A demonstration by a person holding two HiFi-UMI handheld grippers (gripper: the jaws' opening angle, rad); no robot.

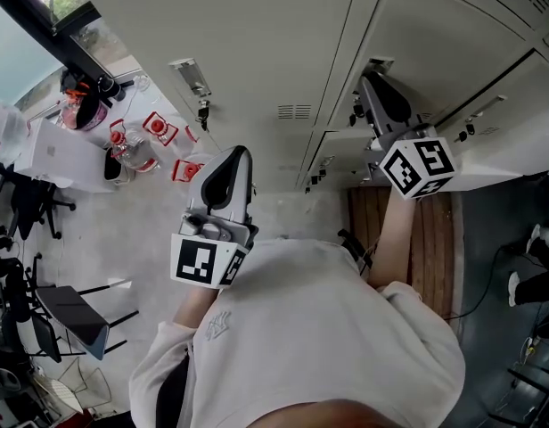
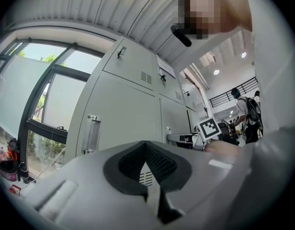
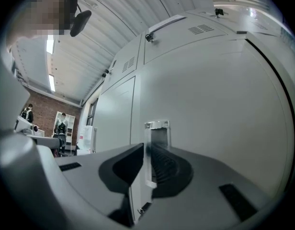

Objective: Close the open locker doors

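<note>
**Head view:** R gripper is upper right of ctr, nose at the handle on the free edge of a locker door. There's a dark gap along that door's far side, so it reads ajar, not latched. L gripper is mid-frame, short of the closed fronts above it, touching nothing. A door slab sticks out at the right edge and a smaller door sits left of the R cube; both look open. Plank flooring lies below them.

**Left gripper view:** L fingers are pressed together at the tips, nothing between. The smaller door juts out right of ctr, beside the R cube.

**Right gripper view:** R fingers look pinched on the handle's thin metal flange, door edge running down between them. The locker door panel fills the right half.

**Handling (est.):** sheet steel, so stiff, light, swings free on hinges. Paint is slick and a flat pad push may slide. The handle flange is the only real grab pt, and it's thin, so bite is shallow. Alt: push the panel near the handle edge.

**Room:** the neighbour door left of the edge sits tight, so fingers must clear before the edge seats. The lower open doors crowd the R side, and the person's torso is close behind.
</note>
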